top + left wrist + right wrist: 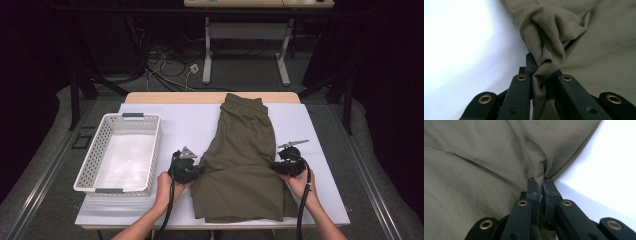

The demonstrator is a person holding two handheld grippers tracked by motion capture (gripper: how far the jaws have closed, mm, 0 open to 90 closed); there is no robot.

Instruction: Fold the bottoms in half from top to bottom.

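So the left gripper [199,170] is clamped tight on a bunched-up fold of the olive shorts [243,160], right at their edge; in the left gripper view [540,82] the cloth is seen squeezed up between the jaws. Same deal at the right gripper [274,165]: its jaws are pinched on the opposite edge, with fabric puckered at the tips [541,187]. The shorts are spread flat between the two on a white mat [190,125]. Out past the left gripper, a white perforated basket [90,165] is parked.
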